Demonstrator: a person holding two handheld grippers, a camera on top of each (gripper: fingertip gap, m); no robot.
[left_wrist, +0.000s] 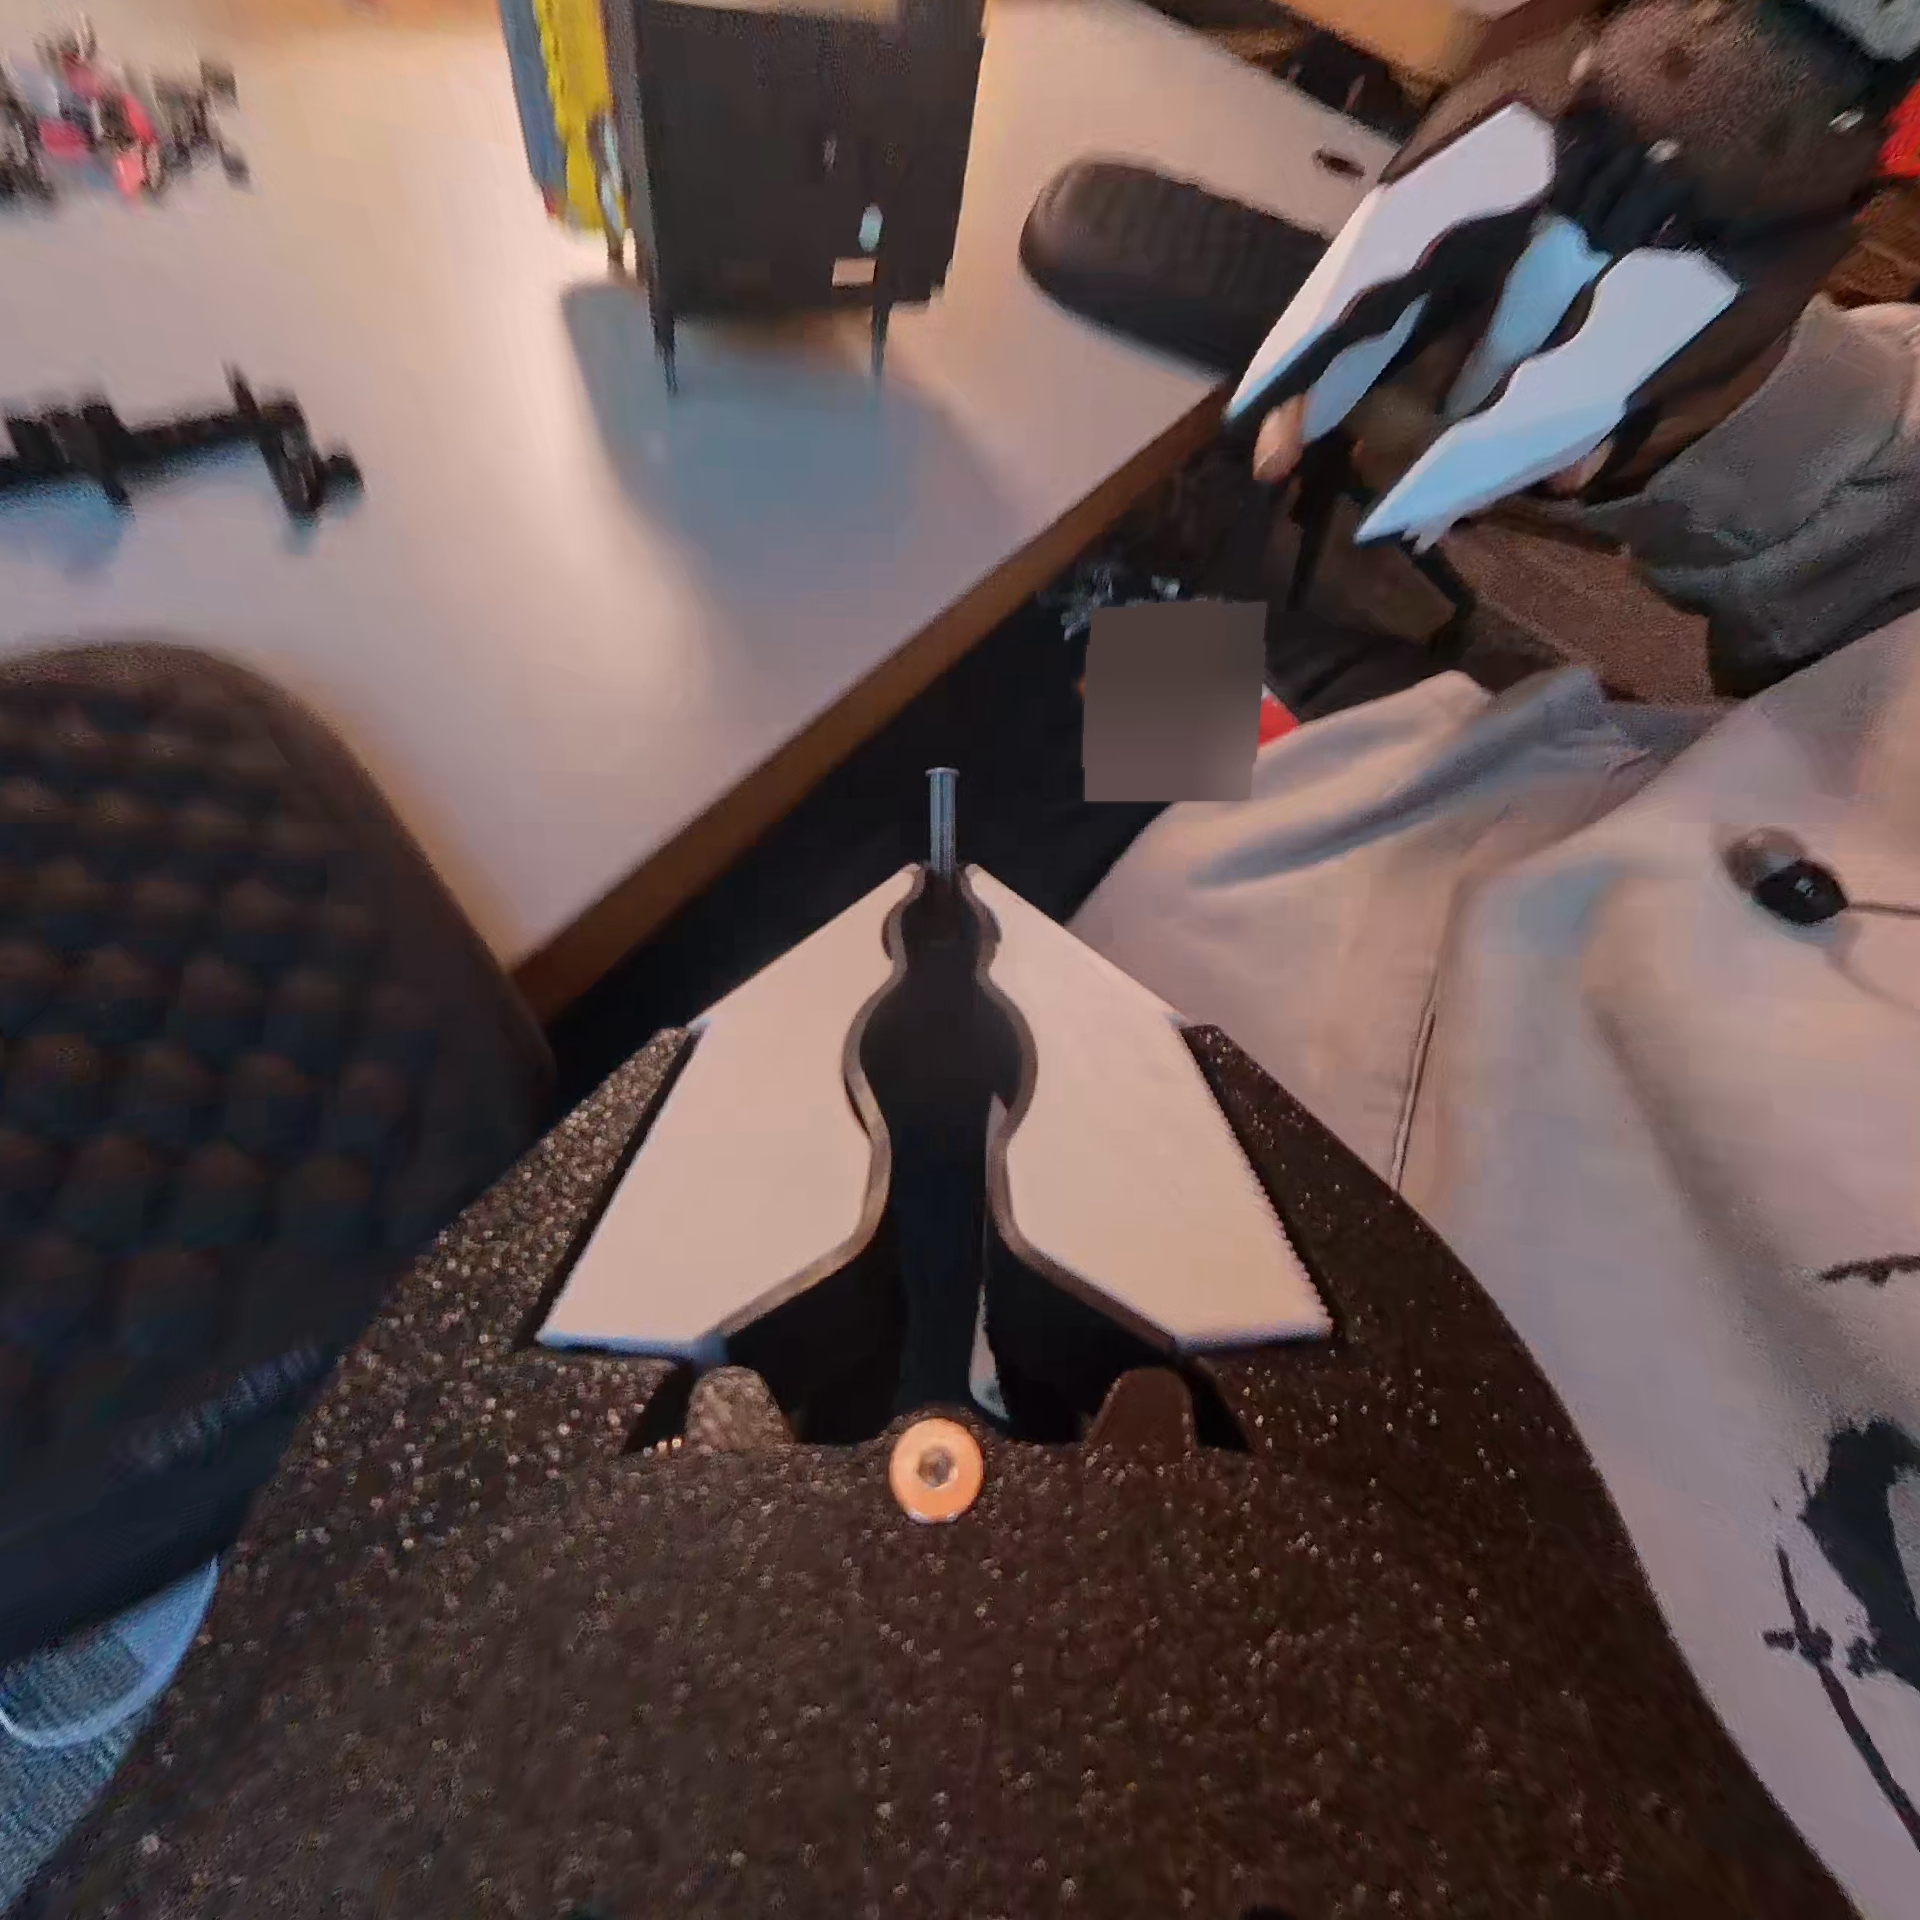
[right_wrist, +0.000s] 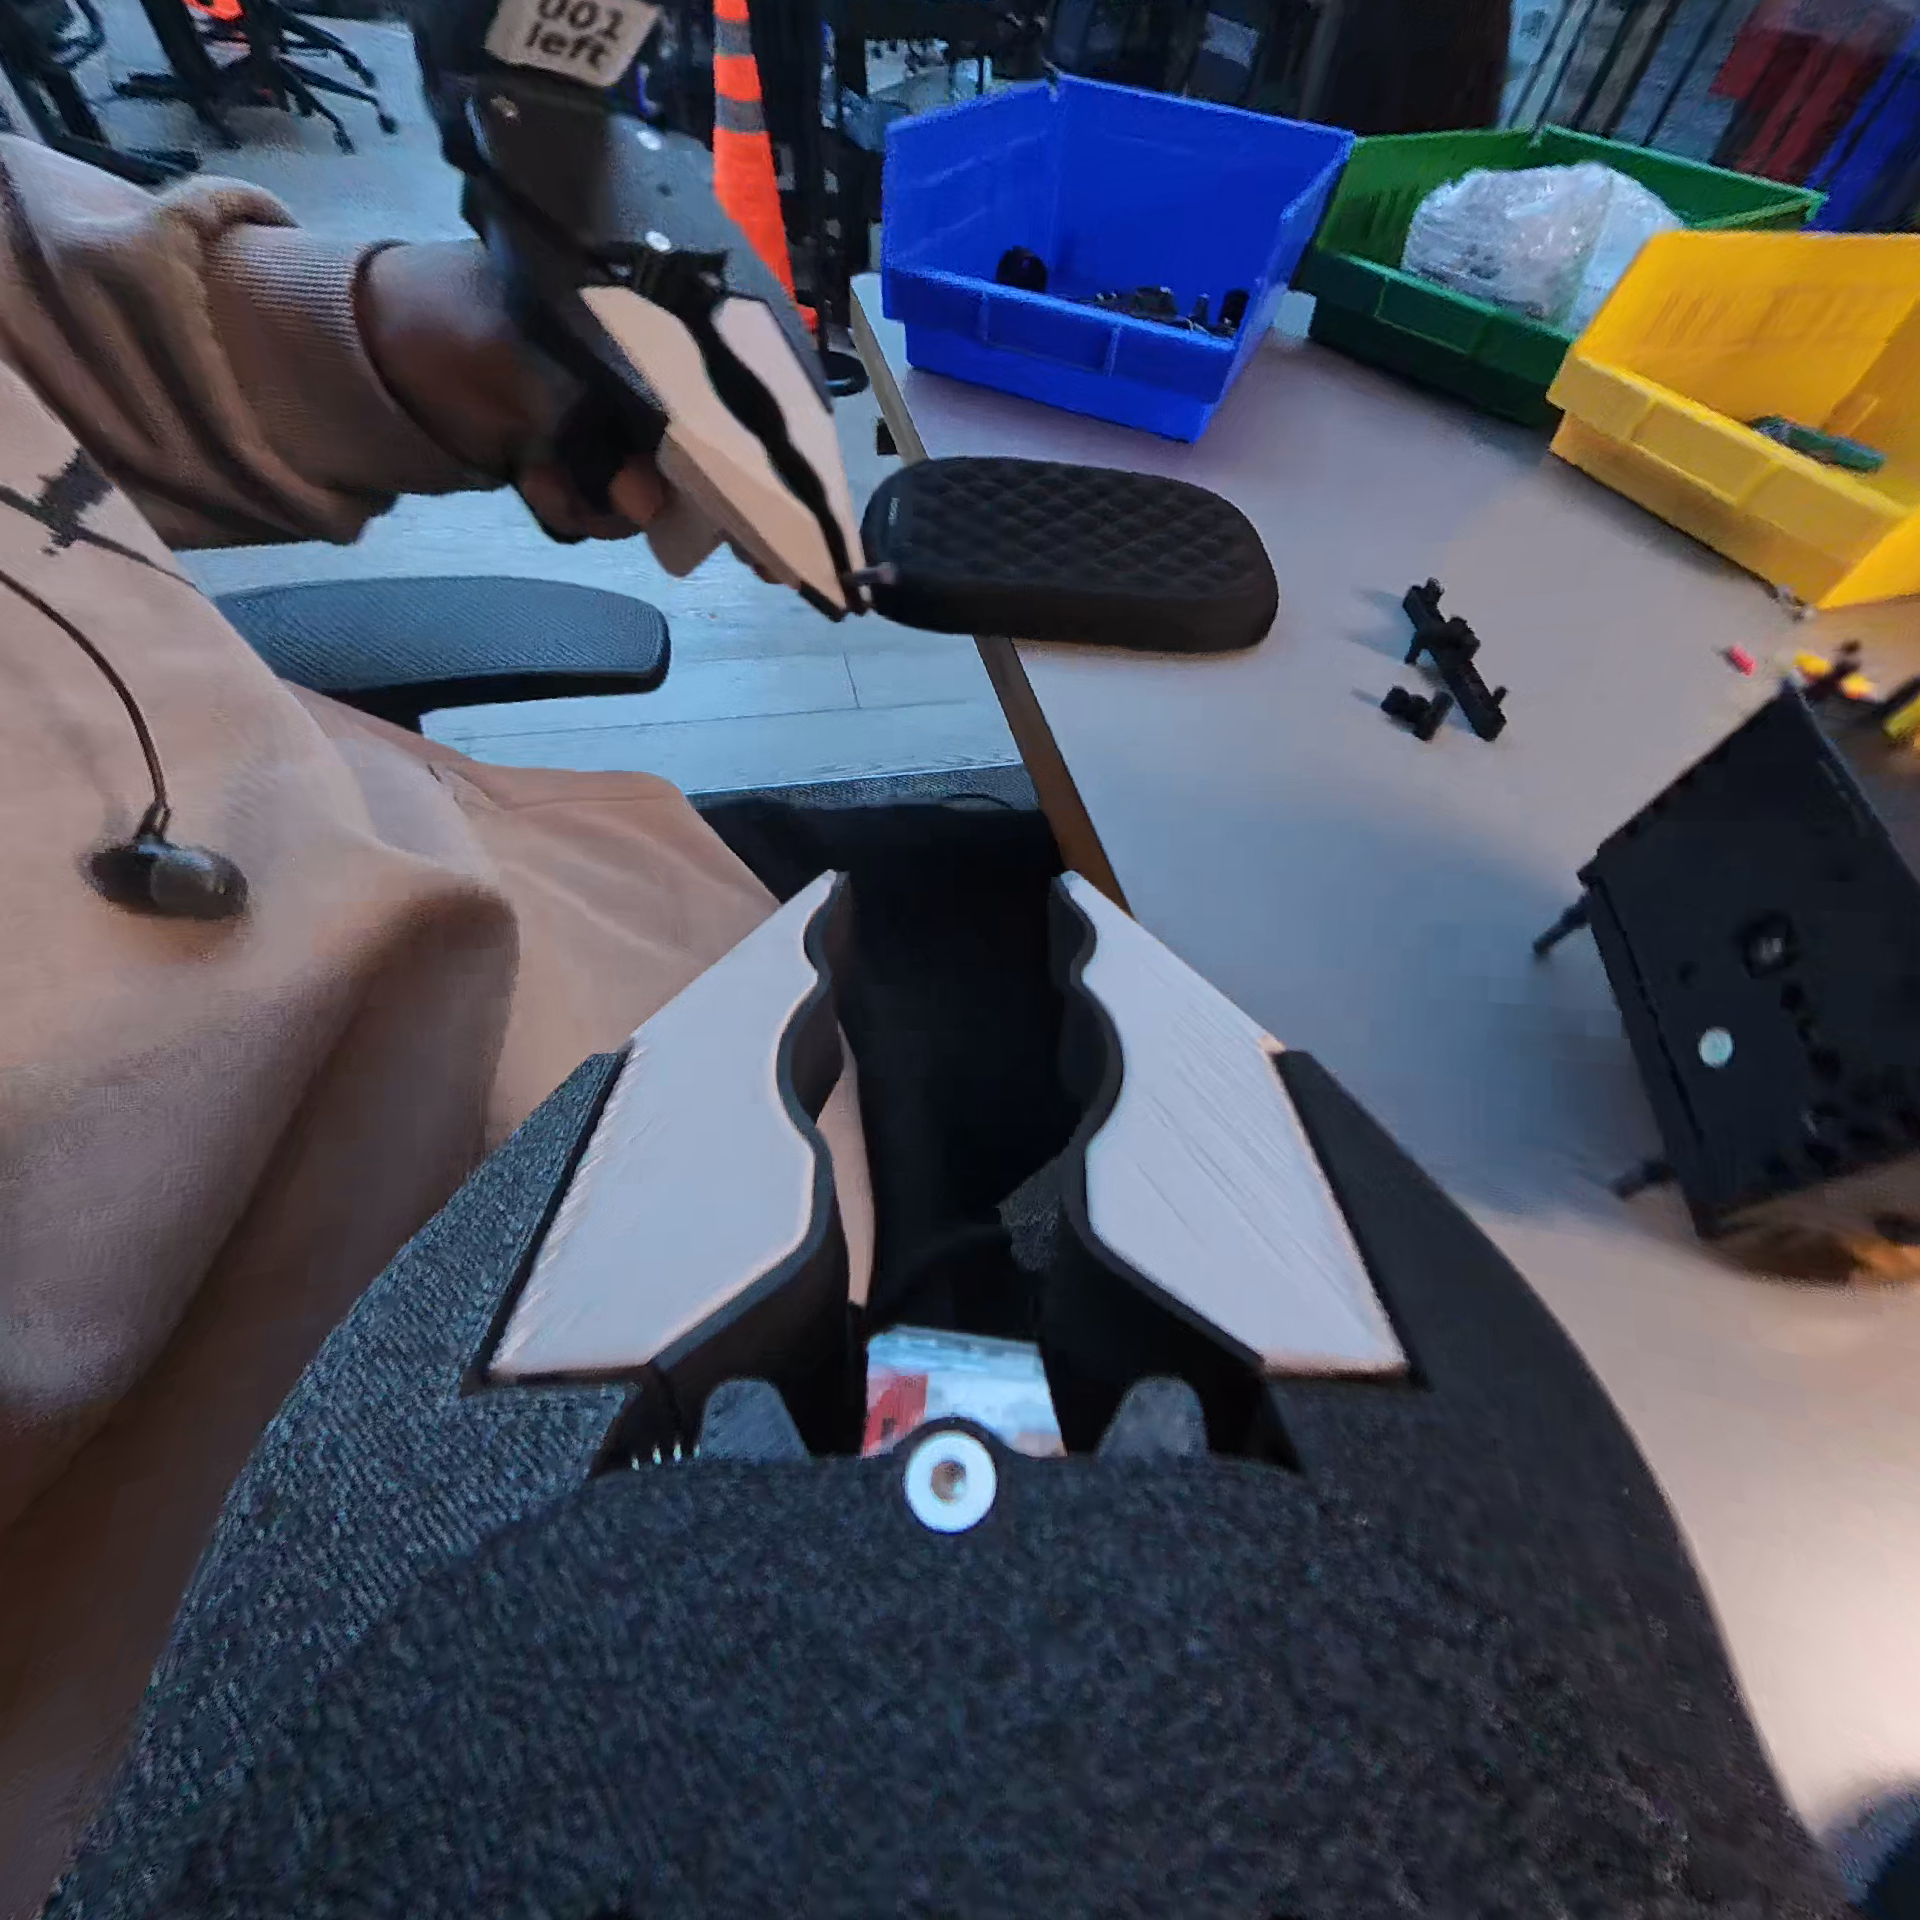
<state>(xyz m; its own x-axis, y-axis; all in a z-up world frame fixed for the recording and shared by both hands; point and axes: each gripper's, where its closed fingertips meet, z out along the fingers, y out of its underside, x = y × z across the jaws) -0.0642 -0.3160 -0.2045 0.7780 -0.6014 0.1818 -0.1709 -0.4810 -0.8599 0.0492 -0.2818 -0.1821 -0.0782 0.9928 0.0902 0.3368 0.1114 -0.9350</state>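
While the left gripper (left_wrist: 943, 881) pinches a small metal screw (left_wrist: 942, 821) at its closed fingertips, the right gripper (right_wrist: 948, 904) hangs spread and empty beyond it, off the table (right_wrist: 1299, 831) edge, the black box (right_wrist: 1766, 997) farther right.

Blue bin (right_wrist: 1091, 260), green bin (right_wrist: 1382, 249), yellow bin (right_wrist: 1704, 447); black diamond-quilted pad (right_wrist: 1070, 551) on grey desk (right_wrist: 1299, 883); orange cone (right_wrist: 743, 125).

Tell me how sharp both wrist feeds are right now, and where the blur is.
Left wrist view: left gripper and its screw sharp; table, black box and far parts smeared. Right wrist view: mostly crisp, blue bin clear; black box slightly soft; right gripper sharp.
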